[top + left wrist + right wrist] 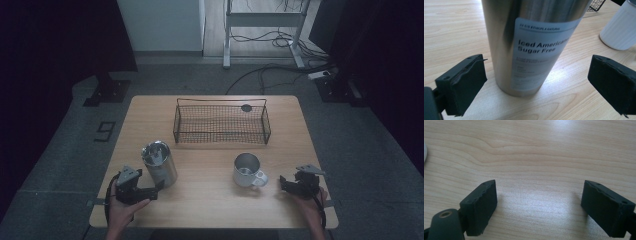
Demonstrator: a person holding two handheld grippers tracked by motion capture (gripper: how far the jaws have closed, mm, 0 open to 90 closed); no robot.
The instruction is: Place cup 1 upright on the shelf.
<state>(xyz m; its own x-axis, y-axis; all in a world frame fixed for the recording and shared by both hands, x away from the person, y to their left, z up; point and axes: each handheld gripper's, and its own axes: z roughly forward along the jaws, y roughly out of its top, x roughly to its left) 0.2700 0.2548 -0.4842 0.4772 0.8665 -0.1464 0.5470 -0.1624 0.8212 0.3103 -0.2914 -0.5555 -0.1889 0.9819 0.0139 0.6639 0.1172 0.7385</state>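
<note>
Two vessels stand on the table (210, 200): a steel tumbler (160, 164) at front left and a white mug (247, 170) at front right, well apart from each other. The tumbler is upright and open-topped. In the left gripper view the tumbler (534, 45) carries a pale label (539, 53) reading "Iced Americano Sugar Free". The mug is upright, its handle turned toward the right gripper (285, 183). In the left gripper view, part of the mug (620, 27) shows at upper right as a ribbed white wall.

Left gripper (159, 187): held in the person's left hand (125, 206) near the front left edge, pointing at the tumbler's base. In its own view the left gripper (536, 82) has its jaws wide apart, one on each side of the tumbler's base and neither touching it.

Right gripper: held in the right hand (311, 204) near the front right edge, just beside the mug. In its own view the right gripper (539, 202) has its jaws wide apart over bare wood, with nothing between them.

Behind both vessels a black wire basket (222, 123) sits at the middle of the table's far side, a small dark round object (246, 107) at its far right corner; whether that object lies inside the basket cannot be told.
</note>
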